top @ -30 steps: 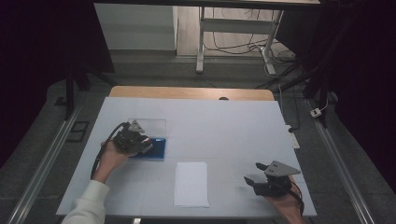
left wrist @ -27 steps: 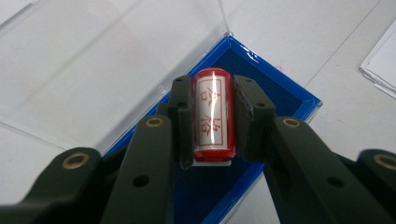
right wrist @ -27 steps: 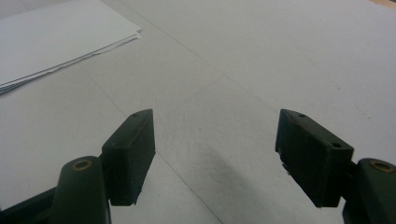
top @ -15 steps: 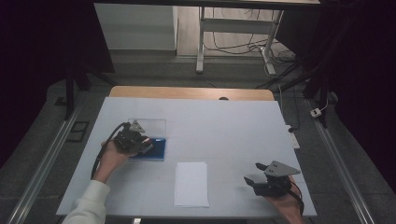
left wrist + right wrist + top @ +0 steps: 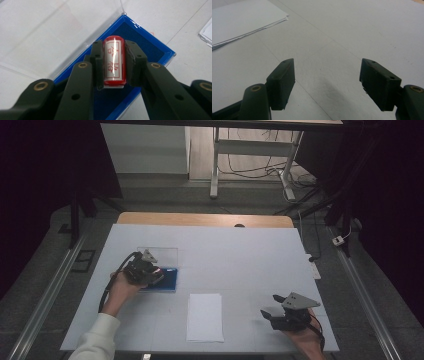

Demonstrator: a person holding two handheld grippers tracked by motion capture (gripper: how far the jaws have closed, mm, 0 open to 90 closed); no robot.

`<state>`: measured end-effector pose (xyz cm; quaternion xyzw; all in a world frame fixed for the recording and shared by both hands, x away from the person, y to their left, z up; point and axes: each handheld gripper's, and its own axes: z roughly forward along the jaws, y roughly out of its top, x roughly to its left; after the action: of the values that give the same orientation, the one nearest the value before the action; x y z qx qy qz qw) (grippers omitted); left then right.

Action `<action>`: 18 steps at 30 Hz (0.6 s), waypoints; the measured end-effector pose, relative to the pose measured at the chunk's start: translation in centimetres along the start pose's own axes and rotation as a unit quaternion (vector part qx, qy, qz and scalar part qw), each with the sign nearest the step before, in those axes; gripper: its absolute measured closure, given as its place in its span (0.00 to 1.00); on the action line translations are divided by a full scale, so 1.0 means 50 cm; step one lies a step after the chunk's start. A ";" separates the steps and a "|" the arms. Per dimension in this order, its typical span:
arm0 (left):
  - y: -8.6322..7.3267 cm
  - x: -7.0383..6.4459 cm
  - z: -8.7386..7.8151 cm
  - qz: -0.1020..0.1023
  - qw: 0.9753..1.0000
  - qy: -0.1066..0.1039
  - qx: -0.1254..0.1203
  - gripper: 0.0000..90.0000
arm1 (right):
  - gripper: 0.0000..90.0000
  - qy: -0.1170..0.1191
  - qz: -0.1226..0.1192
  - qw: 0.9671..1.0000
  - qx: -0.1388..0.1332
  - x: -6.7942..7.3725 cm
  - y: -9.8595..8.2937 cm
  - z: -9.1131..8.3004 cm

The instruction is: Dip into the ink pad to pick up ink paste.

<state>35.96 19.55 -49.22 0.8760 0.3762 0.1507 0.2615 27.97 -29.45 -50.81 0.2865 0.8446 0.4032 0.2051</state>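
- The left claw (image 5: 113,65) is closed on a small red stamp (image 5: 114,61), which stands between its two black jaws; the jaws press on both sides of the stamp.
- The stamp has a white label with red characters, and a white base shows at its lower end.
- In the left gripper view the stamp is held over a blue tray (image 5: 152,47) with a dark blue inside. I cannot tell if the stamp touches the tray.
- A clear plastic lid (image 5: 50,37) lies open beside the tray, flat on the white surface (image 5: 240,255).
- In the high view the left claw (image 5: 156,274) is at the left part of the surface, above the blue tray (image 5: 169,281), and the clear lid (image 5: 162,254) is just behind it.
- The person's left hand (image 5: 122,287) holds this gripper, and a white sleeve (image 5: 97,340) comes in from the bottom edge.
- A sheet of white paper (image 5: 205,316) lies near the front edge, between the two grippers.
- The right claw (image 5: 270,313) is at the front right part of the surface, well apart from the paper.
- In the right gripper view the right claw (image 5: 329,82) is wide open with nothing between its jaws, and only bare surface is under it.
- The corner of the paper (image 5: 244,20) shows at the upper left of that view; the edge looks like several sheets.
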 end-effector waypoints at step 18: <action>0.001 -0.001 0.001 -0.003 1.000 0.002 0.002 0.79 | 0.31 0.000 -0.001 1.000 -0.001 0.001 0.001 0.000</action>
<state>35.99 19.48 -49.25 0.8752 0.3796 0.1505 0.2594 27.93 -29.38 -50.76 0.2852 0.8446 0.4037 0.2056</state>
